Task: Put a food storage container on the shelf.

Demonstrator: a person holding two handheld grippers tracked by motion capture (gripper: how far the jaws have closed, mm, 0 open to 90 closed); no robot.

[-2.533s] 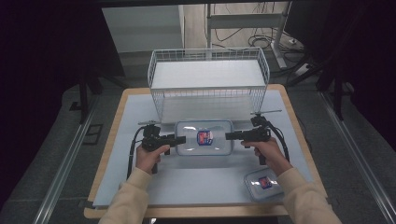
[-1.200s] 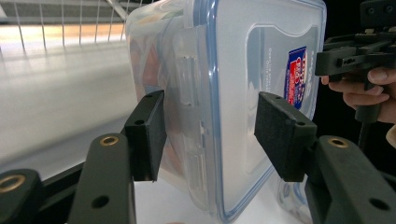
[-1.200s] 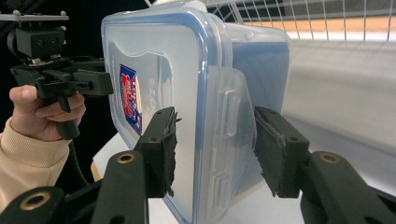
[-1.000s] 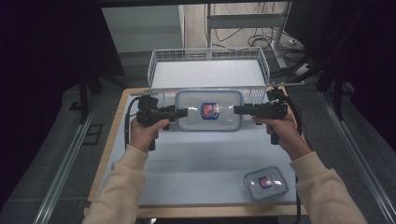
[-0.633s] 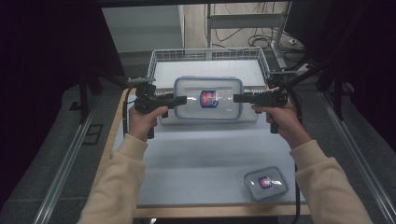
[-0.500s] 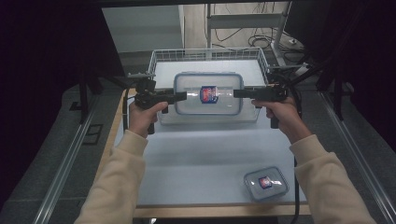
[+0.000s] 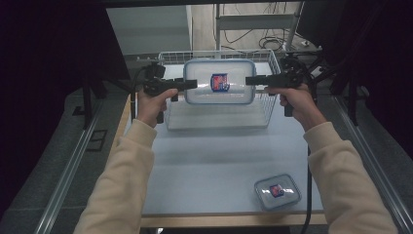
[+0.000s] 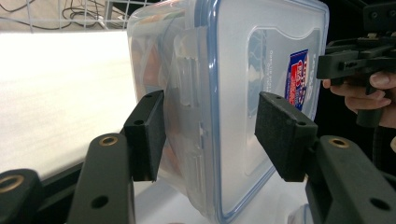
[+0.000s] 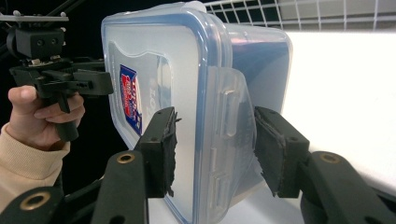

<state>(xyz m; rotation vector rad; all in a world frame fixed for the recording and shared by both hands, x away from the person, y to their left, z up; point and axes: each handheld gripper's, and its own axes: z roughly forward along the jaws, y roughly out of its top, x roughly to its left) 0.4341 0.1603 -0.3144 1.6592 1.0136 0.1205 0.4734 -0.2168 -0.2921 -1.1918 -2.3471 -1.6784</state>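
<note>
The high view looks forward and down over the tabletop (image 7: 214,161); both gripper views sit close, facing opposite ends of the shared container (image 7: 219,82).

Cream long sleeves (image 7: 122,180), black left hand-held gripper (image 7: 191,84) and right hand-held gripper (image 7: 251,80), brass-ringed screw holes, trailing black cables

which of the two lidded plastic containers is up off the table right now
The large container, held over the wire basket with the left hand-held gripper and right hand-held gripper clamping its ends. The small container sits on the table's near right corner.
</note>
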